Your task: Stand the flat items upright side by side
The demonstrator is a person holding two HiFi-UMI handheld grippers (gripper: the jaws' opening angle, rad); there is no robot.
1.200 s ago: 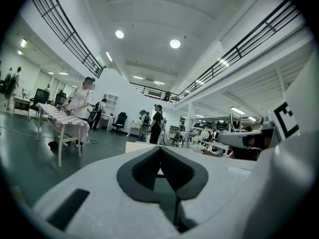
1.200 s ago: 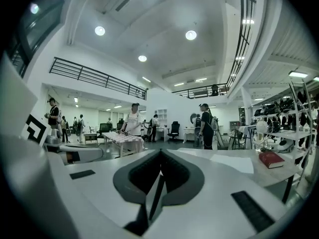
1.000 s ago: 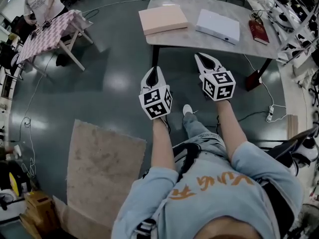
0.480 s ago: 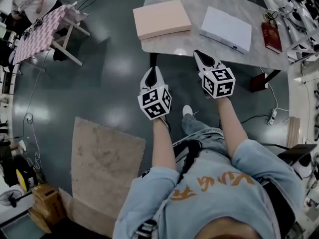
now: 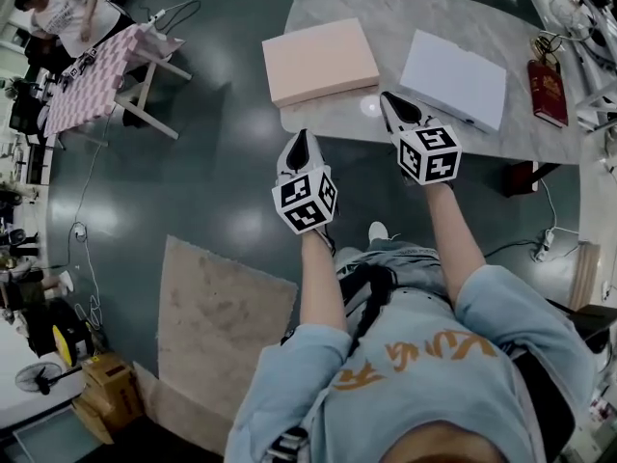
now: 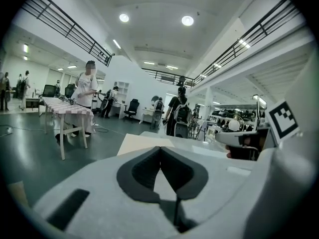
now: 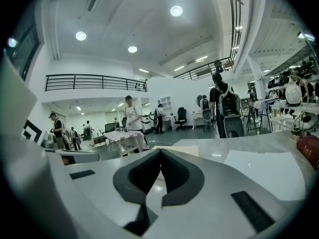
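Both grippers have been brought nearer the table [image 5: 405, 13], where the pink box [image 5: 320, 60] is seen flat just ahead of the closed, empty left gripper [image 5: 300, 139] and the white box [image 5: 453, 78] beside the equally closed, empty right gripper [image 5: 392, 102], presumably for uprighting.

Left gripper [image 6: 160, 148], jaws together, faces a beige box [image 6: 137, 142].

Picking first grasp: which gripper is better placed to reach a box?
Right, probably: the right gripper has its tip over the table beside the white box; the left gripper sits at its edge, near the pink box. Both shut, empty.
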